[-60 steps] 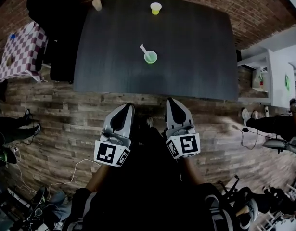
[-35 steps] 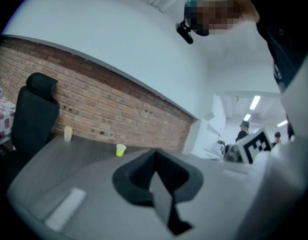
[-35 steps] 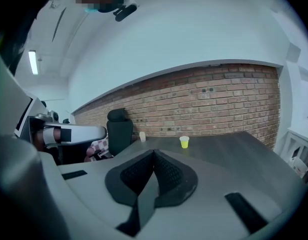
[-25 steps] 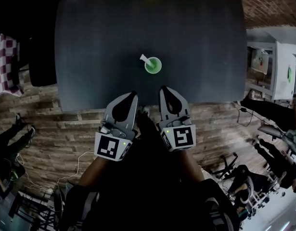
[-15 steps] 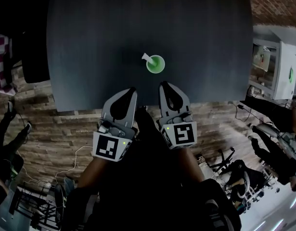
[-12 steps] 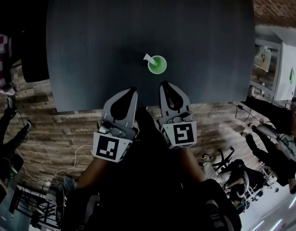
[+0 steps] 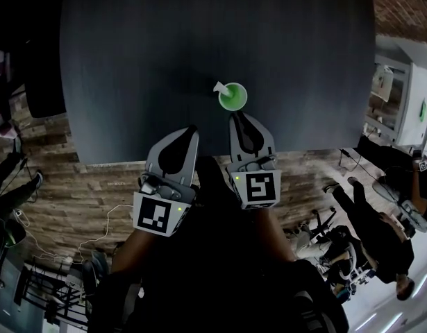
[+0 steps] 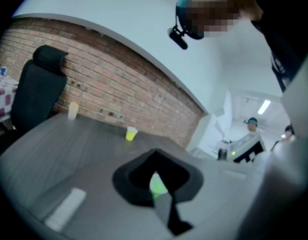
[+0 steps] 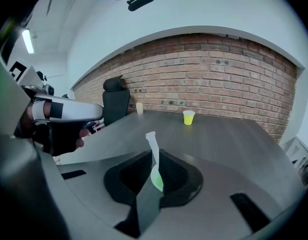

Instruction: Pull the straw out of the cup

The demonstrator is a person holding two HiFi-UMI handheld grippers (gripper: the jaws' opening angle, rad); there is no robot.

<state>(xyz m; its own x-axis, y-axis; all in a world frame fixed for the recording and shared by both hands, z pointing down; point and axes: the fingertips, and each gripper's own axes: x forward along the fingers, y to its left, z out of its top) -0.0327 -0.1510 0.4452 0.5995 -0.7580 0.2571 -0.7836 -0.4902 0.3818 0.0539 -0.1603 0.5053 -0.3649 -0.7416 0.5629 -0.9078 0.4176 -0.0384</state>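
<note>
Nothing of the pull is done yet. The white plastic straw (image 7: 219, 87) stands in the small green plastic cup (image 7: 233, 98), leaning away to the left, and the cup sits alone on the dark grey desk (image 7: 130, 61), toward its near edge. The left gripper (image 7: 191, 130) and the right gripper (image 7: 235, 118) both have their jaws together with nothing between them. Both are held at the desk's near edge, the right one closer to the cup but apart from it. By my judgement the whole job remains: reaching in, opening a pair of jaws, closing on the straw and lifting it clear, perhaps with the other gripper steadying the cup.

The head view gives the layout from above, showing which gripper is nearer. The right gripper view shows the straw's full height rising over its jaw tips, plus a yellow cup (image 9: 189, 117) and a pale cup (image 9: 139, 108) at the far end of the desk by a brick wall (image 9: 214, 79), both out of the head view. The left gripper view shows only a green sliver of the cup past its jaws; the straw is not clear there
</note>
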